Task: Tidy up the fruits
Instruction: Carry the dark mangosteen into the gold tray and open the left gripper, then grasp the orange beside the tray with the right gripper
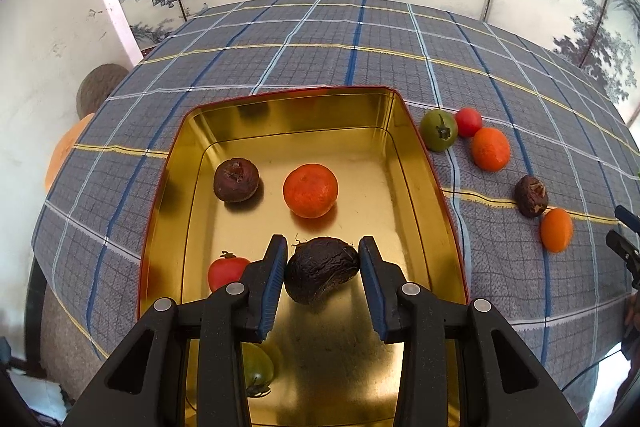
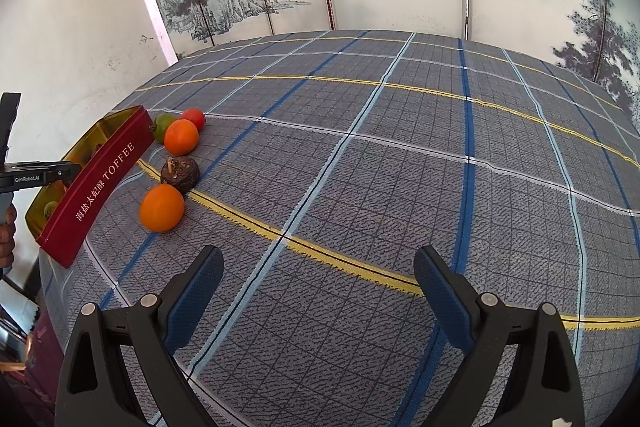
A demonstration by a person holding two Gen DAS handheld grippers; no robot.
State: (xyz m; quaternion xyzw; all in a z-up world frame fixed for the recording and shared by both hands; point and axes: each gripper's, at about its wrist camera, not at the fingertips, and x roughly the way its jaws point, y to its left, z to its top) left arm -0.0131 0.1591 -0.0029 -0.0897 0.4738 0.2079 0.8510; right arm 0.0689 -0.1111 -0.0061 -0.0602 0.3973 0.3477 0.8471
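My left gripper (image 1: pixel 322 264) clamps a dark wrinkled fruit (image 1: pixel 321 268) between its blue pads, over the near end of the gold tin (image 1: pixel 416 163). Inside the tin lie another dark fruit (image 1: pixel 236 180), an orange (image 1: pixel 310 190), a red tomato (image 1: pixel 225 270) and a green one (image 1: pixel 258 367). My right gripper (image 2: pixel 318 277) hangs wide open and empty over the plaid counter (image 2: pixel 400 167), where five more fruits lie beside the tin.

tin (image 1: pixel 416 163): glossy gold metal inside, red lacquer outside. tablecloth (image 2: pixel 360 187): rough woven plaid cloth. brown fruit (image 1: pixel 322 269): matt, wrinkled.
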